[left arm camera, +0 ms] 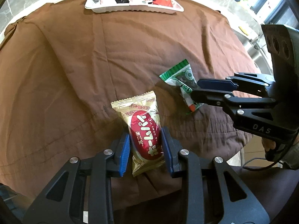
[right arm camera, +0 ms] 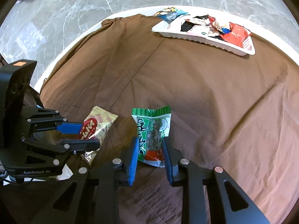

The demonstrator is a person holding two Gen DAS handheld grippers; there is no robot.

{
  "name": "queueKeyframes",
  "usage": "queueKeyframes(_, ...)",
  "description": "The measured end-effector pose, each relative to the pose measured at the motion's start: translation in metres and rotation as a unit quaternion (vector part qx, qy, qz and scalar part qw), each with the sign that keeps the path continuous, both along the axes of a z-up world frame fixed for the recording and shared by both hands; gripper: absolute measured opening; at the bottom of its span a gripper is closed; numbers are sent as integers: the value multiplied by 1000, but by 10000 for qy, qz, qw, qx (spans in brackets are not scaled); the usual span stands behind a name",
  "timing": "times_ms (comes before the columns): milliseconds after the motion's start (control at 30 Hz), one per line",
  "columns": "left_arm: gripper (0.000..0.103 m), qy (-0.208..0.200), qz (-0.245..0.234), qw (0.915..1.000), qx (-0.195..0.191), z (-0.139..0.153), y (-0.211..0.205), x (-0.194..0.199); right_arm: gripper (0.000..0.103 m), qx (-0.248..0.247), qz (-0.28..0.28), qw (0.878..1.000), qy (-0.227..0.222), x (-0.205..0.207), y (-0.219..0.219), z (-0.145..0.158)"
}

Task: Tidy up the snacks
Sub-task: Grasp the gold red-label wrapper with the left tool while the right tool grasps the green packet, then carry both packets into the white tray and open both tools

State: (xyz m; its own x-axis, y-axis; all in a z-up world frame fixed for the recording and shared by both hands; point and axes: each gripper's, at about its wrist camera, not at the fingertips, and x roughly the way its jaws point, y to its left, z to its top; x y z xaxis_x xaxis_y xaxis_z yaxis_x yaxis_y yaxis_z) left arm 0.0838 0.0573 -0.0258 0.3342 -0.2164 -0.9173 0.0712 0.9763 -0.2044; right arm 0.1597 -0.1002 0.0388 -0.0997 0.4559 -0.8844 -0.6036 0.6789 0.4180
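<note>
A gold snack packet (left arm camera: 138,108) with a red oval label sits between the blue pads of my left gripper (left arm camera: 144,134), which is shut on its sides. The right wrist view shows the same grip (right arm camera: 89,136) on the gold packet (right arm camera: 104,119) from the side. To its right, my right gripper (right arm camera: 150,141) is shut on the lower half of a green nut packet (right arm camera: 155,123). In the left wrist view the right gripper (left arm camera: 196,88) pinches that green packet (left arm camera: 179,72). Both packets are low over the brown cloth. I cannot tell whether they touch it.
A white tray (left arm camera: 130,9) (right arm camera: 205,39) holding several snack packets stands at the far edge of the round table. A creased brown cloth (left arm camera: 93,65) covers the table. The white table rim (right arm camera: 61,56) and a marble floor lie beyond. A hand (left arm camera: 269,143) grips the right tool.
</note>
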Motion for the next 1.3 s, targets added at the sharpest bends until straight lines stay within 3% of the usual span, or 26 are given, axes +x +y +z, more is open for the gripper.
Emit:
queueKeyframes(467,29,-255,7,9993,-268,25,21,15,27,244,-517,9982,154,25,-8,9)
queueKeyframes(833,29,-547,-91,9978,-351,52,40,65,27,342,-900,9954,11,68,-5,20)
queueKeyframes(1300,29,-748,-333,9960,-357,65,42,125,27,347,-1249,9914,-155,115,-1,24)
